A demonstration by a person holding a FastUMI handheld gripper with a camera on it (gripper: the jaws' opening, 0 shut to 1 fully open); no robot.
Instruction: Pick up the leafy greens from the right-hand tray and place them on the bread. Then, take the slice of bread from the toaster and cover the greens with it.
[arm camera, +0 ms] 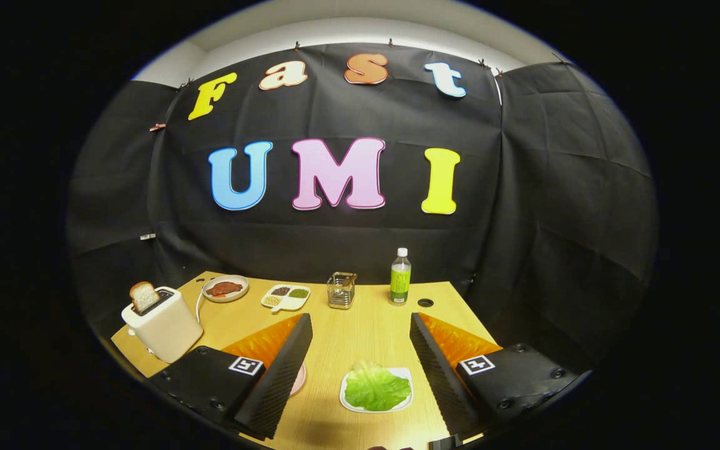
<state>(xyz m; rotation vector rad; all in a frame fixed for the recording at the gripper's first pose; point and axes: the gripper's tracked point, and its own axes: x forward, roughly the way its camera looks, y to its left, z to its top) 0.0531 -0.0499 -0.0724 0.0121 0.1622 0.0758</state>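
My gripper hangs above the wooden table with its fingers spread wide and nothing between them. A green lettuce leaf lies on a small white tray between the fingers, nearer the right one. A pink plate peeks out from behind the left finger; what lies on it is hidden. A white toaster stands beyond the left finger, and a slice of bread sticks up out of its slot.
Along the table's back stand a round plate with reddish food, a white divided dish of condiments, a wire holder and a green bottle. A round hole is cut in the tabletop beside the bottle.
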